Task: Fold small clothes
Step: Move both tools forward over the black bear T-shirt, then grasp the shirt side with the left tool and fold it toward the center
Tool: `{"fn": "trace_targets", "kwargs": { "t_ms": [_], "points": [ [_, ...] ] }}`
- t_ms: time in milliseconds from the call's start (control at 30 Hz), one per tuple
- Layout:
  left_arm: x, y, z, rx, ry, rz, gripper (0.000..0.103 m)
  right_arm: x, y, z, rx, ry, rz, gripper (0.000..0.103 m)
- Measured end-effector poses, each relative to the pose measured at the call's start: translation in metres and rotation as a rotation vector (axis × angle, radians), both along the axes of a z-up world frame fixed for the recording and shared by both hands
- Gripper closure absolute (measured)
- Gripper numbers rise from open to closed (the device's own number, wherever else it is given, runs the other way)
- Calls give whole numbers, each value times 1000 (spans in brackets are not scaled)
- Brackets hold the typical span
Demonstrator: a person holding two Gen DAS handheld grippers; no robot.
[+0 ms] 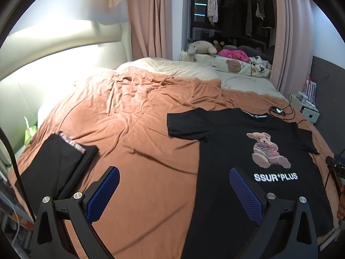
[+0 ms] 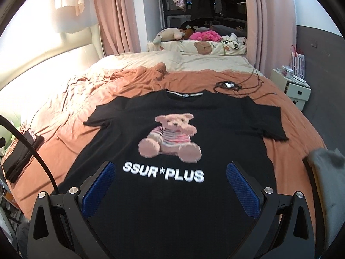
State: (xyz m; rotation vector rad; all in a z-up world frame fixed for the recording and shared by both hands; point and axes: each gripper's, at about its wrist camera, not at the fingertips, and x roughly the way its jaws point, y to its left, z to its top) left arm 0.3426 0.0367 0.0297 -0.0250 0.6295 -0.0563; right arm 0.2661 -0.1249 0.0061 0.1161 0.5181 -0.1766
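A black T-shirt (image 2: 172,116) with a teddy bear print and the words SSUR*PLUS lies flat, face up, on the orange bedspread (image 1: 133,108). In the left wrist view the same T-shirt (image 1: 248,133) is at the right. My right gripper (image 2: 171,172) is open above the shirt's lower part, holding nothing. My left gripper (image 1: 174,179) is open over the bedspread beside the shirt's left edge, its right finger above the cloth. A folded black garment (image 1: 58,164) lies on the bed's left side, seen small as the folded garment (image 2: 21,155) in the right wrist view.
A black cable with a small device (image 2: 228,85) lies on the bed beyond the collar. A white nightstand (image 2: 295,88) stands at right, a grey chair back (image 2: 327,172) near right. Plush toys (image 2: 170,33) and hanging clothes are at the far end, past pink curtains.
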Motion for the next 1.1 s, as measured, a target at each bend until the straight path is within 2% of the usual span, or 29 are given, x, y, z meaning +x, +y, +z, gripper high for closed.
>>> {"fn": "trace_targets", "kwargs": {
  "t_ms": [100,233,400,467,667,867,1033,1100],
  "points": [
    [30,0,-1,-3,15,-16,1,26,-4,3,-5,6,10,0],
    [74,-2,-3,-2,48,-42,9,62,-8,4,-25,36,30,0],
    [131,-6,-10,-10,79,-65,14,108,-16,4,-5,54,58,0],
    [151,-9,-14,-8,98,-79,21,129,-20,4,3,58,75,0],
    [214,-11,-32,-22,160,-101,26,182,-28,-6,31,68,108,0],
    [277,-9,-62,-26,247,-89,26,231,-38,-18,61,98,140,21],
    [322,-2,-95,-55,326,-69,29,263,-42,-25,68,115,139,24],
    [338,1,-110,-77,359,-63,31,279,-42,-29,79,127,148,31]
  ]
}}
